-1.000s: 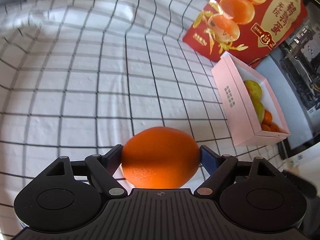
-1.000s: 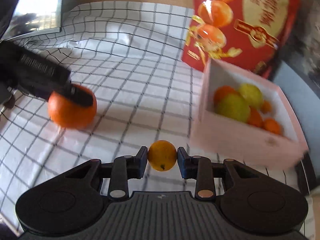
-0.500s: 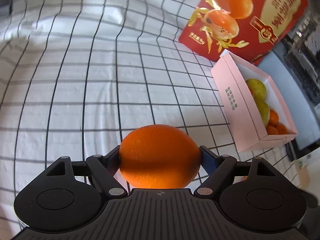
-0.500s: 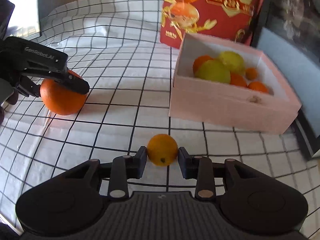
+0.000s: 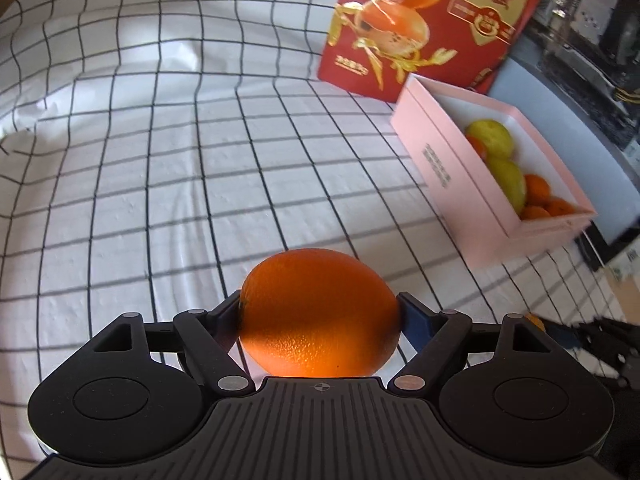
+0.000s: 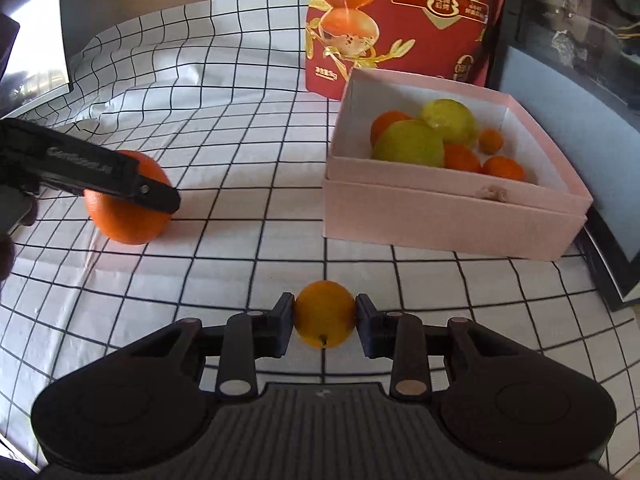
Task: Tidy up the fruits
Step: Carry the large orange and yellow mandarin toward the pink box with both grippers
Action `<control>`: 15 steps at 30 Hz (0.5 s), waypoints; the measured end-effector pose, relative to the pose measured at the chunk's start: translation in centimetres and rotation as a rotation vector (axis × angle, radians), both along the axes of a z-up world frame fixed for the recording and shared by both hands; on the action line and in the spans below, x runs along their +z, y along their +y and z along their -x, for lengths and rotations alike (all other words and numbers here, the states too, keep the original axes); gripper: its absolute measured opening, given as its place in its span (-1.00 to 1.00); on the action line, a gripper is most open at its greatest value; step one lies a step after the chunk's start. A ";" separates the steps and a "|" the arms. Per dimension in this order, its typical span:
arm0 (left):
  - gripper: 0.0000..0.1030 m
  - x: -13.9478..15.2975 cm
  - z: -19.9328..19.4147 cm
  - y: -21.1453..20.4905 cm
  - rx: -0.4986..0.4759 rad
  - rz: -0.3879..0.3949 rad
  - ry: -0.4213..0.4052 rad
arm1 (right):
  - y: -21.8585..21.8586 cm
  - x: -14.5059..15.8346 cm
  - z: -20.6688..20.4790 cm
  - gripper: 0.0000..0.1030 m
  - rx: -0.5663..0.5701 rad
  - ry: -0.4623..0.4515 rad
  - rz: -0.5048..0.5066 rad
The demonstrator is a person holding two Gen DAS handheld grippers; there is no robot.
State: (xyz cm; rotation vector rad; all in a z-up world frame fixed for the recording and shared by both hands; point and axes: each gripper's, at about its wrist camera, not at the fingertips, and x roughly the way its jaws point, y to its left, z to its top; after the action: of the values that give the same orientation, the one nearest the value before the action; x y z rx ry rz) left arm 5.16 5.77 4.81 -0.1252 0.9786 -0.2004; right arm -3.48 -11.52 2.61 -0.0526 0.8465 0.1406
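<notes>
1. The left gripper (image 5: 320,316) pinches a large orange (image 5: 319,312) between both fingers; fruit and finger pads are in contact on each side.
2. In the right wrist view the same large orange (image 6: 128,216) sits at or just above the checked tablecloth (image 6: 240,152), left of the pink box (image 6: 452,216) and well apart from it; whether it touches the cloth cannot be told.
3. The right gripper (image 6: 325,316) pinches a small yellow-orange citrus (image 6: 325,314), stem end facing the camera, in front of the pink box's near wall.
4. The pink box stands open on the cloth and holds two yellow-green fruits (image 6: 412,144) and several small orange fruits (image 6: 502,168).
5. A red printed bag (image 6: 400,16) stands upright directly behind the box.
6. A dark-framed panel (image 6: 568,128) lies beside the box's right side.
</notes>
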 end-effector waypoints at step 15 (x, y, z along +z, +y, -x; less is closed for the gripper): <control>0.63 1.2 4.4 -3.7 -0.167 0.081 0.037 | -2.4 1.1 1.7 -0.38 -0.059 -0.020 0.018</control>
State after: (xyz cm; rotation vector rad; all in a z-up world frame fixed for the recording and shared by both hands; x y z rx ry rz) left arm 0.78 2.12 5.98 -0.1219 1.0184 -0.3929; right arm -5.14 -13.96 3.70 -0.0456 0.8285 0.0775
